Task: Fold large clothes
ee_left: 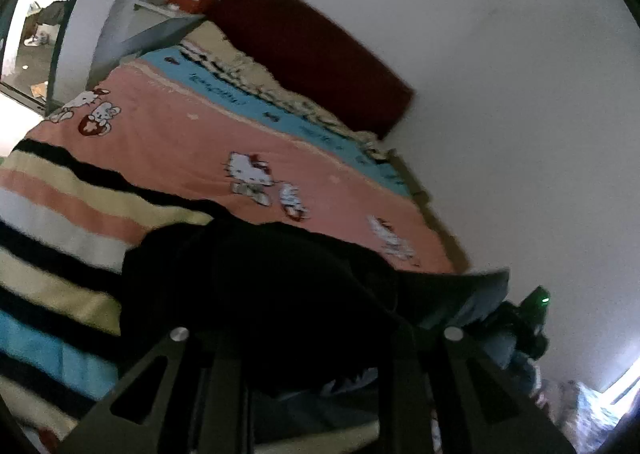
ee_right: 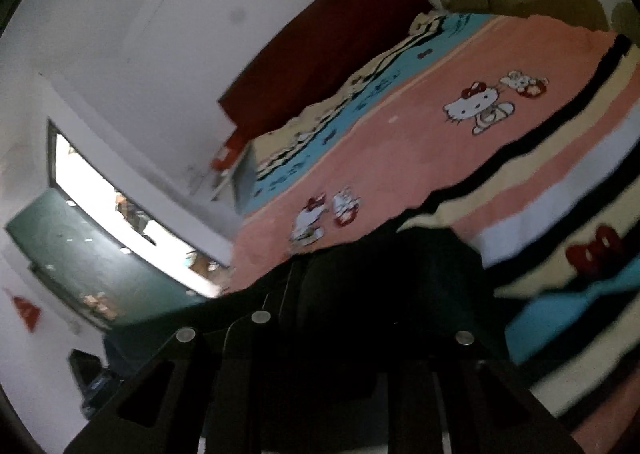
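A black garment (ee_left: pixel 256 286) hangs bunched in front of my left gripper (ee_left: pixel 312 338) and covers its fingertips. It seems held up above the bed. The same black garment (ee_right: pixel 380 294) fills the space in front of my right gripper (ee_right: pixel 324 334) and hides its fingertips too. Both views are tilted and blurred. A grey-blue part of the cloth (ee_left: pixel 480 294) shows at the right in the left wrist view. Whether each jaw is clamped on the cloth is hidden by the dark fabric.
A bed with a pink, blue and striped cartoon-cat blanket (ee_left: pixel 192 141) lies below, also in the right wrist view (ee_right: pixel 420 141). A dark red headboard (ee_left: pixel 312 49) stands against the white wall. An open doorway (ee_right: pixel 120 209) and green door (ee_right: pixel 80 266) are at the left.
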Motion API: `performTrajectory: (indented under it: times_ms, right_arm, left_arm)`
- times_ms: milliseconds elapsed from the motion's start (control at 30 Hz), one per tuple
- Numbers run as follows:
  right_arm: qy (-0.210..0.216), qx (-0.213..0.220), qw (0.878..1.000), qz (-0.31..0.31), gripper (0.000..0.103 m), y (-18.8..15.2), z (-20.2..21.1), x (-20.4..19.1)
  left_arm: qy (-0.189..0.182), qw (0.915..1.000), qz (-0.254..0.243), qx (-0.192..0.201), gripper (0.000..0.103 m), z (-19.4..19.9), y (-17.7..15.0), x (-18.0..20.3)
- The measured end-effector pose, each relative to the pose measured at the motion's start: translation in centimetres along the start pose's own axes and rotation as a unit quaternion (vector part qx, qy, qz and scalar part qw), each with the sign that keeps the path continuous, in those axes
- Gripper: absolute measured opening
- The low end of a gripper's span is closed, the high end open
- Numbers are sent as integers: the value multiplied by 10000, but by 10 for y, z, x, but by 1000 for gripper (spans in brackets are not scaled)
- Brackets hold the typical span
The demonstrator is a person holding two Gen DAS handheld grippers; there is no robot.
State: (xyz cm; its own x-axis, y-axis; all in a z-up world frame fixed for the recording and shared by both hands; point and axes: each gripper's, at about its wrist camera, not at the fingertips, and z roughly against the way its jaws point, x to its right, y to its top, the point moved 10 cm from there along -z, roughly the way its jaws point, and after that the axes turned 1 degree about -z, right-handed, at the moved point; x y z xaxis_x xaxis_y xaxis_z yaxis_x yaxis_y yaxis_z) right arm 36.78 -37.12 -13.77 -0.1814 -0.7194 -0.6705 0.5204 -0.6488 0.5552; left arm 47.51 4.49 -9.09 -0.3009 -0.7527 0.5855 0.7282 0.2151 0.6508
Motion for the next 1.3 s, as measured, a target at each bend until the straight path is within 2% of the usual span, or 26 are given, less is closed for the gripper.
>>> performTrajectory:
  times_ms: [133,233,400,500,700,767,833,900,967,1000,1033,1100,1200,1300]
  right_arm:
    - [-188,-108,9994,-288,21,14,-57,13]
    - [-459,-211,9985,-194,21,18,-97,23]
    - [-299,-299,9972,-614,21,21,-150,43]
    - [-296,-309,9979,-479,21,21,-168,44]
    - [-232,-372,9977,-514,23,21,-186,48]
    - [-199,-389,9978,-504,26,21,-185,47]
    - [-139,-408,9979,-478,36,21,-182,45]
    - [-177,-401,9988,-203,41,22,-176,39]
    - [-218,-388,9990,-76,46,24,-170,36]
    - [-230,-364,9991,-50,52,27,-165,34]
    - [-278,-332,9991,5,63,30,-162,32]
    - [-454,-198,9983,292,74,38,-148,26]
    - [-595,-62,9958,694,76,47,-128,11]
    - [-697,-1,9919,1060,76,49,-109,-8]
  left_arm:
    - [311,9992,153,-214,19,-69,12,-39]
    - [464,9976,327,-401,21,-116,11,-72]
    - [294,9948,682,-702,21,-169,1,-111]
    - [107,9941,812,-713,22,-188,1,-124]
    - [-210,9911,1113,-703,25,-189,4,-127]
    - [-420,9885,1304,-635,30,-178,7,-125]
    - [-718,9830,1598,-545,34,-167,13,-125]
    - [-900,9788,1777,-469,39,-155,19,-124]
    - [-915,9789,1783,-397,41,-144,27,-122]
    - [-908,9795,1759,-364,42,-138,31,-119]
    - [-890,9807,1711,-323,43,-128,35,-115]
    - [-890,9819,1656,-252,47,-118,44,-110]
    - [-858,9829,1625,-103,55,-97,59,-102]
    - [-800,9826,1674,87,57,-78,71,-100]
